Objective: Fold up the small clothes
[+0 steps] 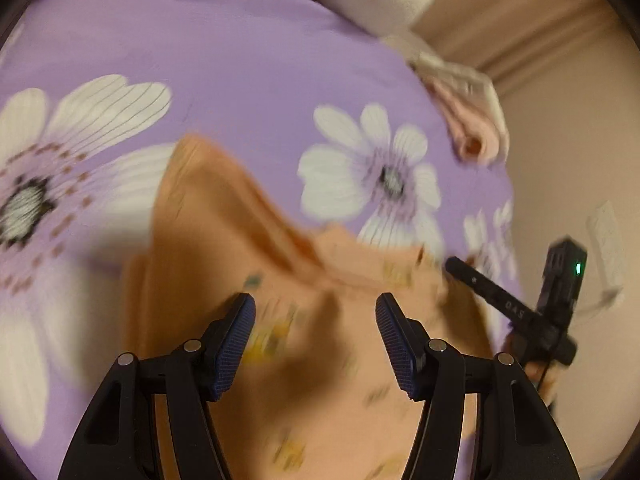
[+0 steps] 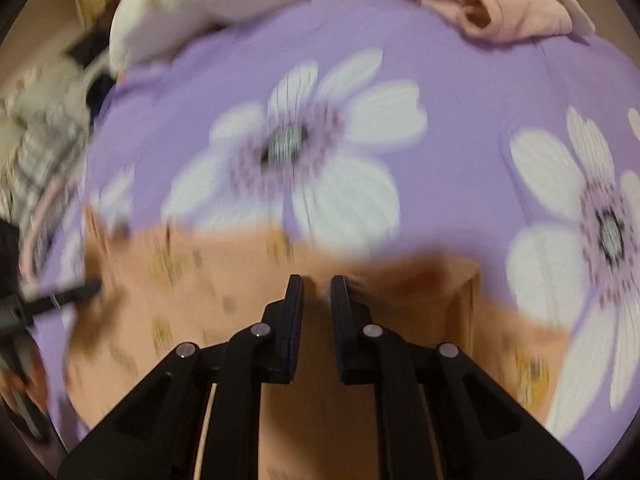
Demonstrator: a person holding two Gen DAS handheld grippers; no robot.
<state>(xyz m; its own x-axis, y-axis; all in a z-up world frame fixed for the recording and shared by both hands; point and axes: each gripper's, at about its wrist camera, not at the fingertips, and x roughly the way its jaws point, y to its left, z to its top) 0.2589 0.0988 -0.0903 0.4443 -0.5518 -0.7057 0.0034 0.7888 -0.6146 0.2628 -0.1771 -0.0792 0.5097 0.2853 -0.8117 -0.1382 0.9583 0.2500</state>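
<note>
Right wrist: right claw (image 2: pixel 316 280) nearly together over orange garment (image 2: pixel 224 280) (blurred); left claw (image 1: pixel 316 304) apart.

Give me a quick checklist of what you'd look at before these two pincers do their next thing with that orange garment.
1. Orange garment on the purple flowered sheet: ok.
2. Left gripper open, nothing between its pads: ok.
3. Right gripper nearly closed, firm pinch on cloth: cannot tell.
4. Garment lying flat: not ok, it is rumpled.
5. Pink clothes clear of the orange one: ok.
6. Sharp view: not ok, both blurred.
</note>
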